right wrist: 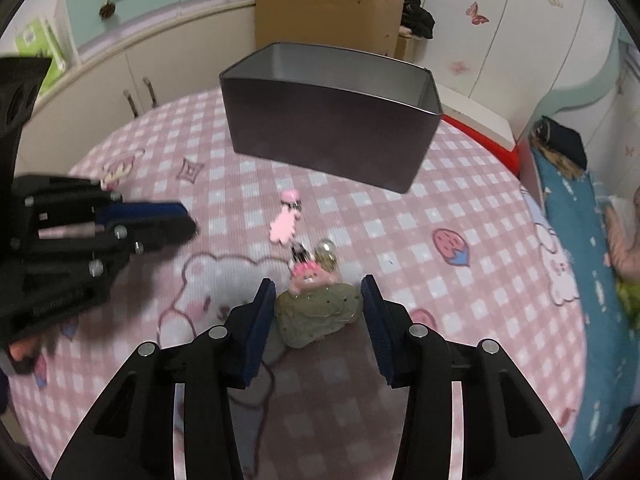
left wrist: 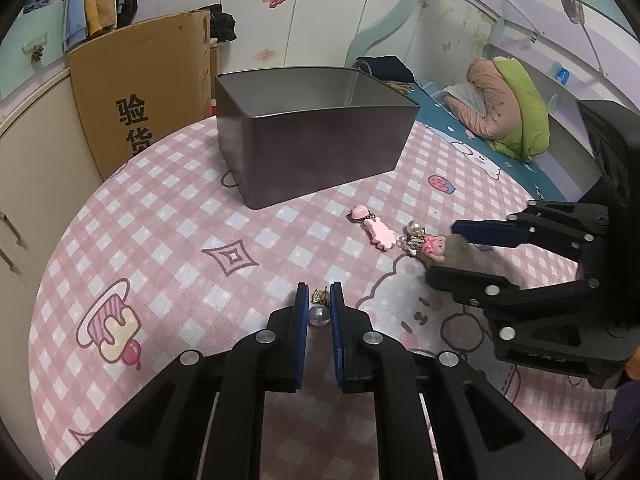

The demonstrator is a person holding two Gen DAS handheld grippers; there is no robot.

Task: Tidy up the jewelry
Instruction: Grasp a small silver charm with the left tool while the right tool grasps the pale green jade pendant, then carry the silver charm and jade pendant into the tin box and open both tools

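My left gripper (left wrist: 319, 298) is shut on a pearl earring (left wrist: 319, 314) with a gold top, low over the pink checked cloth (left wrist: 168, 216). My right gripper (right wrist: 318, 292) is open; its jaws straddle a greenish hair clip (right wrist: 318, 314) lying on the cloth, without squeezing it. A pink bear charm with pearl and metal bits (right wrist: 310, 266) lies at the clip's far end. A pink hair clip (left wrist: 374, 228) lies beyond, also in the right wrist view (right wrist: 285, 222). A dark open metal box (left wrist: 316, 136) stands behind; its inside is mostly hidden.
A cardboard box (left wrist: 148, 92) leans at the back left by cream cabinets (left wrist: 36, 160). A bed with blue sheet (left wrist: 448, 116) and a pink and green bundle (left wrist: 508, 108) lies to the right of the table.
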